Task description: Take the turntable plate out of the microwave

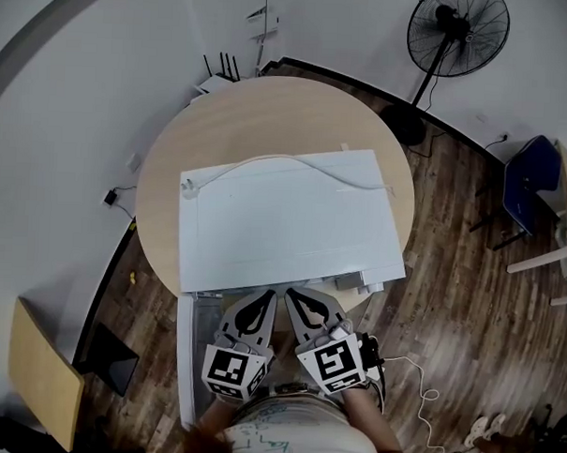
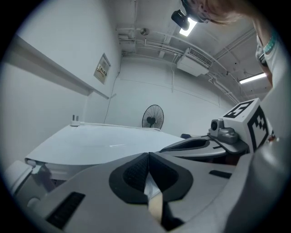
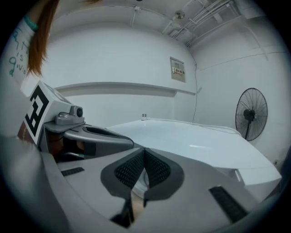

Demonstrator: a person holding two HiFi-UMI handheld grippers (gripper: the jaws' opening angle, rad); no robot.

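A white microwave [image 1: 293,221] stands on a round wooden table [image 1: 232,115], seen from above. Its door [image 1: 186,357] hangs open at the front left. The turntable plate is hidden inside; no view shows it. My left gripper [image 1: 269,295] and right gripper [image 1: 291,293] are side by side just in front of the microwave's opening, tips pointing at it, both shut with nothing held. In the left gripper view the shut left gripper [image 2: 148,155] points over the microwave's top [image 2: 104,143], with the right gripper [image 2: 200,144] beside it. The right gripper view shows the shut right gripper [image 3: 144,151] above the top [image 3: 195,141].
A white cable [image 1: 268,159] lies across the microwave's top. A standing fan [image 1: 458,31] is at the back right and a blue chair [image 1: 529,185] at the right. A wooden board [image 1: 43,370] stands at the lower left. Cords trail on the wooden floor [image 1: 426,396].
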